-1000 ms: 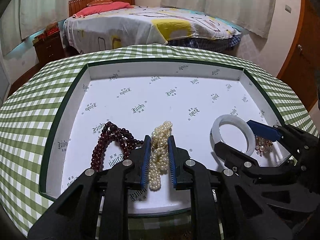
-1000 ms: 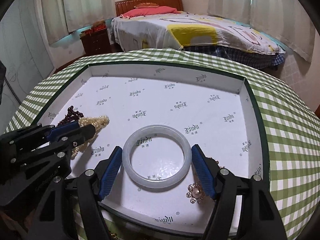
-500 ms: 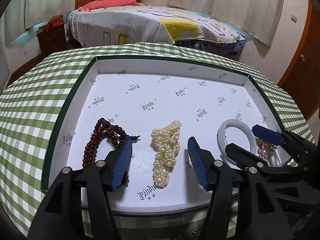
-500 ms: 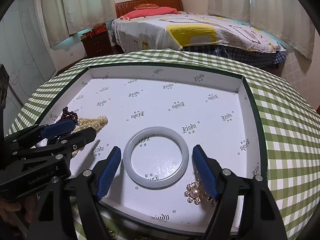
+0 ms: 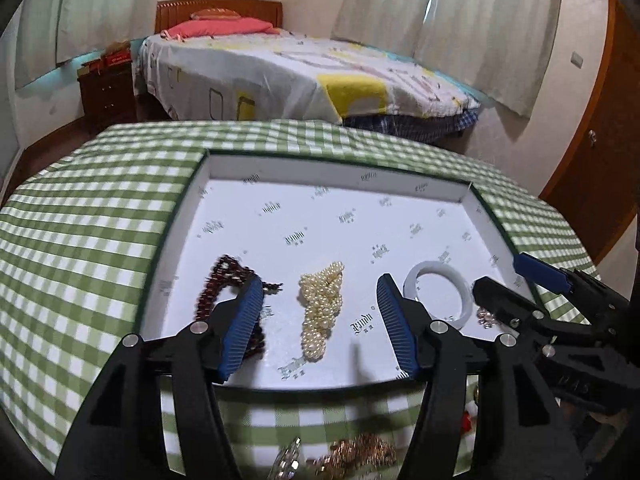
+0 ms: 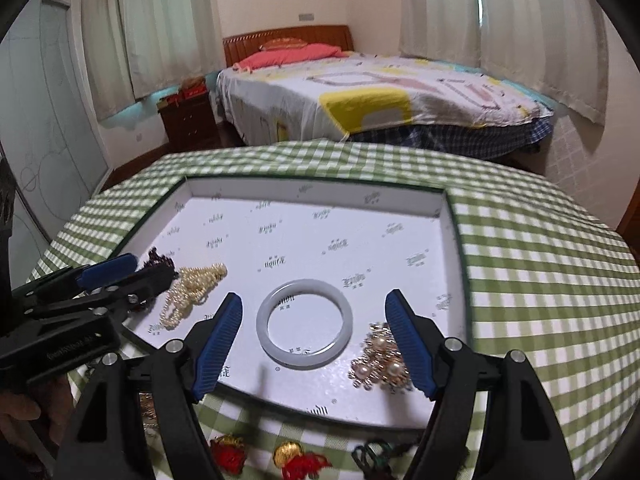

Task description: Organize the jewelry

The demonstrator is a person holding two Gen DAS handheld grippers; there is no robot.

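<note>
Pearl strand point(image 5: 322, 312) lies bunched on the white tray floor point(image 5: 332, 220), near front edge, between the left gripper point(image 5: 320, 320) jaws, which are parted wide and not touching it, nothing held. Dark red bead strand point(image 5: 224, 284) just left of it, partly behind the left blue pad. White bangle point(image 6: 305, 324) lies flat in the tray to the right of the pearls, between the right gripper point(image 6: 314, 344) jaws, spread wide, clear of it, empty. Gold pearl brooch point(image 6: 378, 364) just beside bangle, at right pad. Tray sits on green checked counter point(image 6: 540, 280); loose trinkets point(image 6: 296, 456) on cloth in front. Bed point(image 6: 380, 92) behind.
</note>
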